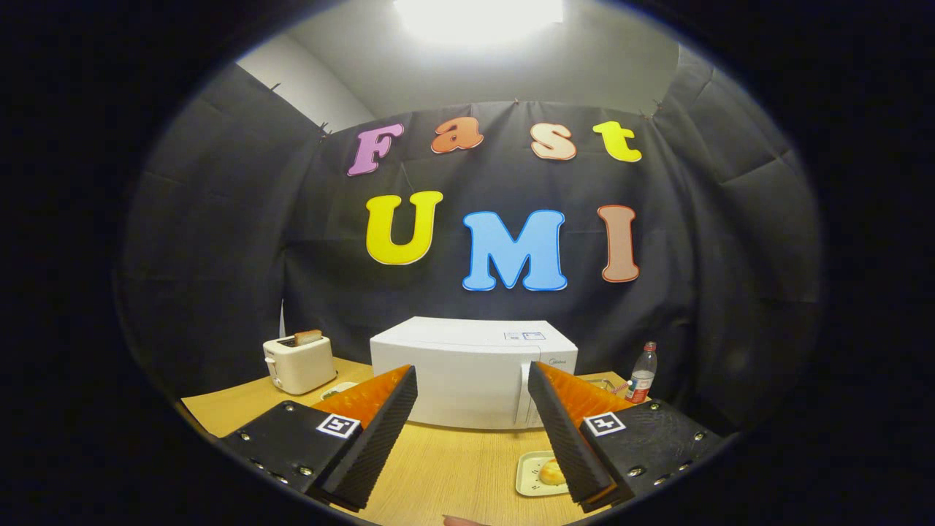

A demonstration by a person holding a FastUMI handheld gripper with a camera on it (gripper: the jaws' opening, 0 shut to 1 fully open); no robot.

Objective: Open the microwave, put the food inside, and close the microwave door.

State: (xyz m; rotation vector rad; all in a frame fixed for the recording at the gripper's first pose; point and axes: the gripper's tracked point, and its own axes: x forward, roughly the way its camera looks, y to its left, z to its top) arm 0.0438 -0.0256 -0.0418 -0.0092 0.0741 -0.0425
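ok, white microwave (467, 380) sits shut on the wooden table (445, 467), beyond the fingers, small logo illegible. toaster (298, 362) left, bottle (642, 374) right. gripper (471, 438) spread wide, empty; food (551, 473) on small tray (532, 478) by right finger.

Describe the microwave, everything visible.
The microwave is a white, smooth-looking box standing upright on the wooden table, its door shut and a vertical handle at the door's right side. A small label sits on its top. It stands beyond the open tool, which touches nothing, with a toaster to one side and a bottle to the other.
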